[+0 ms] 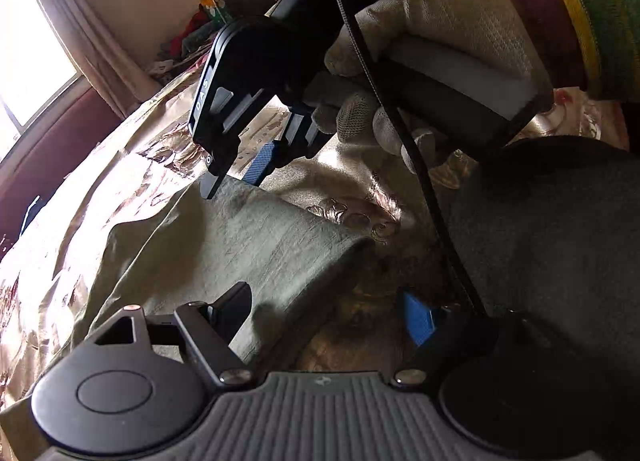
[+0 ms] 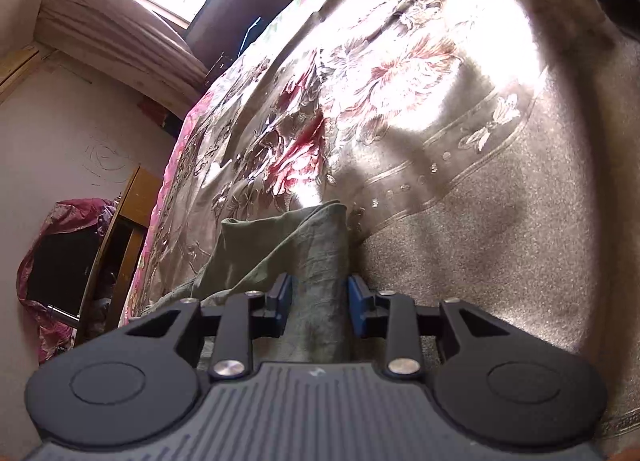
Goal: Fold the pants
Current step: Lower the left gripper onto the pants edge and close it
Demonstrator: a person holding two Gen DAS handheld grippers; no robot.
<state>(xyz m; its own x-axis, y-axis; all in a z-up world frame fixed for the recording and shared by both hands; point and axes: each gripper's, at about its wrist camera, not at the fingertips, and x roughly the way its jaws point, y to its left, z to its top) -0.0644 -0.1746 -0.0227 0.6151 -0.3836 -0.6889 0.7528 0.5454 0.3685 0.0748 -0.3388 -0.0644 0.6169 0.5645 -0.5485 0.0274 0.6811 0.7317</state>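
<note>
Olive-green pants (image 1: 224, 245) lie on a shiny floral bedspread (image 1: 344, 177). In the left wrist view my left gripper (image 1: 328, 313) is open, its jaws wide apart over the near edge of the pants, holding nothing. The right gripper (image 1: 244, 177), held by a gloved hand (image 1: 420, 41), touches the far edge of the pants. In the right wrist view my right gripper (image 2: 318, 305) has its blue pads (image 2: 356, 301) on both sides of a bunched fold of the pants (image 2: 316, 253), closed on it.
The bedspread (image 2: 460, 221) covers the whole bed. A window with curtains (image 2: 120, 41) and a wooden stand with a pink cloth (image 2: 80, 261) are left of the bed. A black cable (image 1: 420, 165) hangs across the left wrist view. Clutter lies at the bed's far end (image 1: 208, 21).
</note>
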